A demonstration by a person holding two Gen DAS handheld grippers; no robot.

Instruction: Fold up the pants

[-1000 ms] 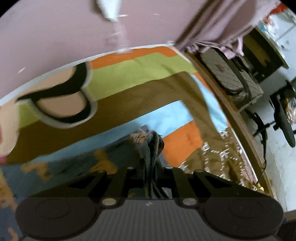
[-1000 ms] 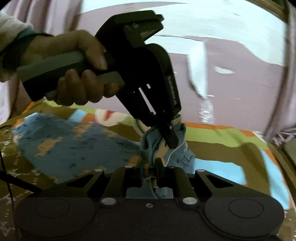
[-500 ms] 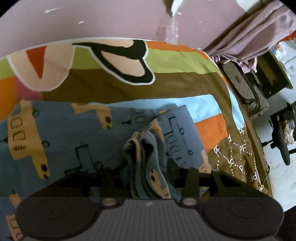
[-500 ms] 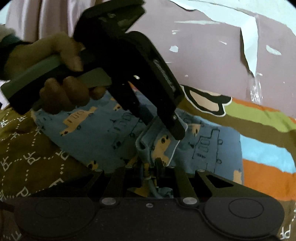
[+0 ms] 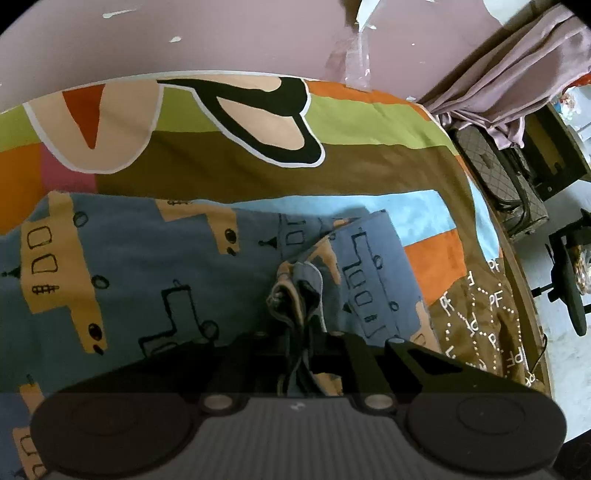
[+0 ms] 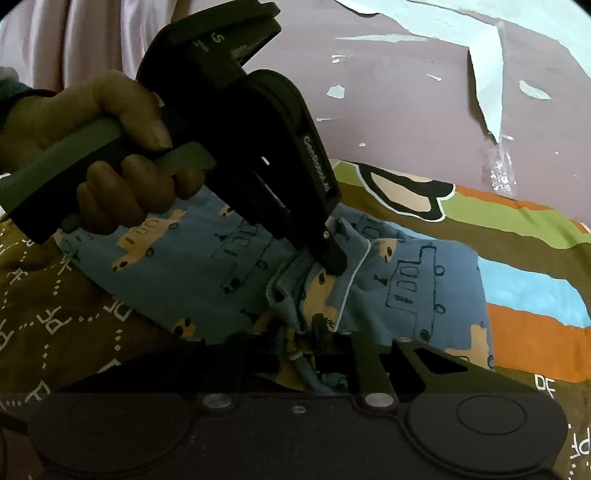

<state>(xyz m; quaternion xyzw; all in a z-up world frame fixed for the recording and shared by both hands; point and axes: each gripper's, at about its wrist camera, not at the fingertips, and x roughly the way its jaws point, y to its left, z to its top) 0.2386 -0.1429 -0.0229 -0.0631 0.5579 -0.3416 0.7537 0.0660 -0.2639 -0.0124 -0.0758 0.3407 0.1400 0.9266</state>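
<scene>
**Both grippers pinching the pants edge, fold laid on the bed**

Setting: a bed against a mauve wall (image 5: 221, 33) with peeling paint; the bedsheet (image 5: 369, 122) is striped in olive, brown, orange and sky blue. A curtain (image 5: 517, 66) hangs to the right.

The pants (image 5: 129, 266), blue with a tan vehicle print, lie spread on the bed, long axis running across the left wrist view.

Left gripper (image 5: 301, 338): jaws closing on a bunched ridge of pants fabric, which stands up between them.

Right gripper (image 6: 308, 341): clenched on a gather of the same hem, piped edge visible just above the jaws. In the right wrist view the left gripper's tip (image 6: 334, 260) presses into the cloth just beyond, a hand (image 6: 110, 155) wrapped round its handle.

Key relation: both grips sit close together on one bunched edge, the body of the pants extending away to the left of each. Judgement: the next move likely calls for carrying this edge across the long axis.
</scene>
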